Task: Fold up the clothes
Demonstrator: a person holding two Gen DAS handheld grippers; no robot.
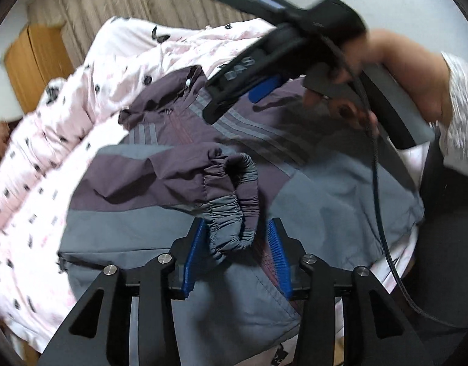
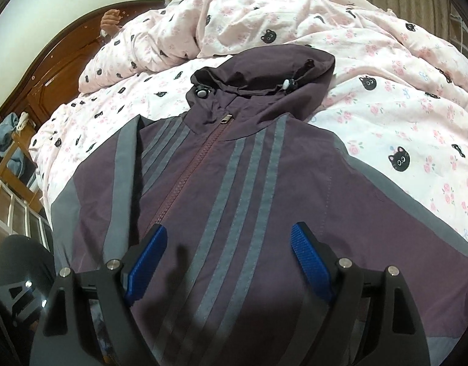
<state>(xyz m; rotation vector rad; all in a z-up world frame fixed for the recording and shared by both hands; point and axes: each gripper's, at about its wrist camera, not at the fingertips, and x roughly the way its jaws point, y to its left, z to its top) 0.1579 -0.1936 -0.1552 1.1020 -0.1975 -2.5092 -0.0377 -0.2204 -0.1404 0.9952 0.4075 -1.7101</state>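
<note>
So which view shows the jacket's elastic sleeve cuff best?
The left wrist view. The elastic sleeve cuff lies folded across the jacket, between the open pads of the left gripper. The right wrist view shows only the jacket's hood, zipper and stripes under the open right gripper; no cuff is visible.

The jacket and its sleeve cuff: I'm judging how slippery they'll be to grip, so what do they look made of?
The jacket looks like thin woven synthetic, perhaps nylon or polyester: matte, faintly sheened, with crisp creases. The sleeve cuff looks like the same fabric gathered over elastic, given its tight, even ruching. It lies between the open fingers of the left hand-held gripper.
</note>
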